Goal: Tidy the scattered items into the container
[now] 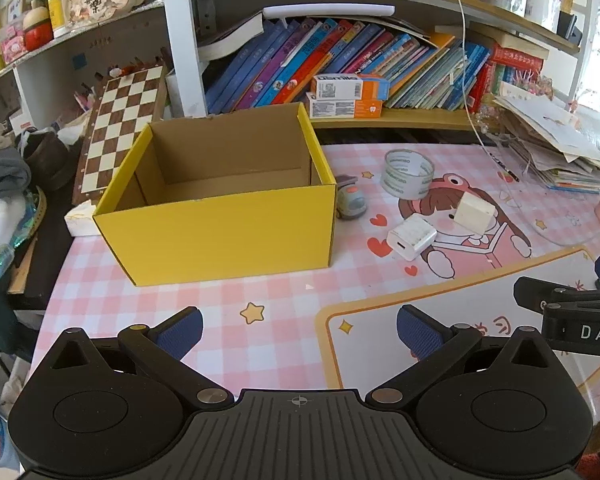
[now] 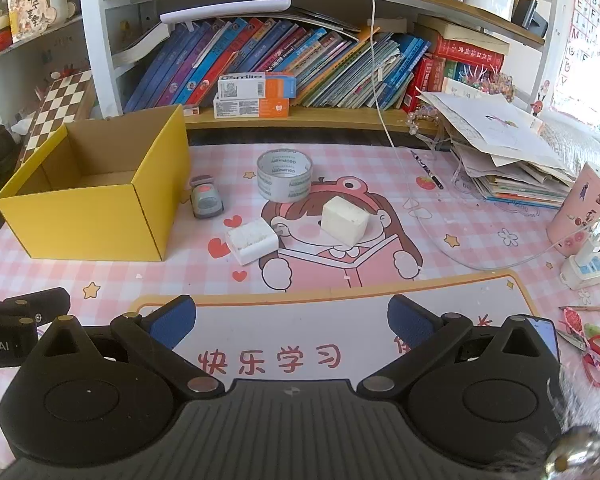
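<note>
Grippers first, since they're nearest us: left gripper (image 1: 299, 330) and right gripper (image 2: 292, 322) both hover low over the pink desk mat (image 2: 480, 248), jaws spread wide, nothing between the blue pads on either. Each one shows at the edge of the other's view, so we've got them side by side, near the front of the desk.

Next out, the scattered stuff, all on the mat to the right of the box. White charger (image 2: 252, 240) lies closest to us, w/ a second, cream-coloured charger block (image 2: 345, 220) just behind and to its right, tilted up on an edge; they look near each other, but we can't tell if they touch. Small grey toy car (image 2: 206, 201) sits just beside the box's right wall. Clear tape roll (image 2: 284, 176) stands furthest back of the four.

Yellow cardboard box (image 1: 220, 236) is at the left, open top, and as far as we can see inside there's nothing in it yet, though the near wall hides part of the floor.

So progress, as we judge it: approx. zero done, four items left, no pick begun. Bookshelf (image 2: 300, 116) and paper pile (image 2: 500, 152) behind look like background, not part of the job.
</note>
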Demonstrator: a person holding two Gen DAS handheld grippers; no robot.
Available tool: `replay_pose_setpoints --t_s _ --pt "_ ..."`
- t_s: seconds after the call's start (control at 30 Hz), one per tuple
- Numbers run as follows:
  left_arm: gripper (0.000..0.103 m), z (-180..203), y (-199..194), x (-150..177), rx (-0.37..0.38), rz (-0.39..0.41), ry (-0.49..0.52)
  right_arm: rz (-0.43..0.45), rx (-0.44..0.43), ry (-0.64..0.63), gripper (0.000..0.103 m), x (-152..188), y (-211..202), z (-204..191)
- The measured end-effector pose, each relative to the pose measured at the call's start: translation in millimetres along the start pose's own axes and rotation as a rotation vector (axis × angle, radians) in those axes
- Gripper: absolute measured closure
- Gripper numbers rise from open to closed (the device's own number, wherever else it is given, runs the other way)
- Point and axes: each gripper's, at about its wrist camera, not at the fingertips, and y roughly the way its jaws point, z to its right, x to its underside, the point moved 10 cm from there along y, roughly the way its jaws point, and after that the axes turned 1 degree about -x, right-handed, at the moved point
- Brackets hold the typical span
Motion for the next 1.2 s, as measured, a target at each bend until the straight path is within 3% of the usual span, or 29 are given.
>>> replay_pose_setpoints --t_s 1.2 --pt "0.0 0.0 5.3 -0.2 -0.013 -0.019 -0.009 -0.01 -0.002 -0.004 0.0 -1.3 5.0 0.0"
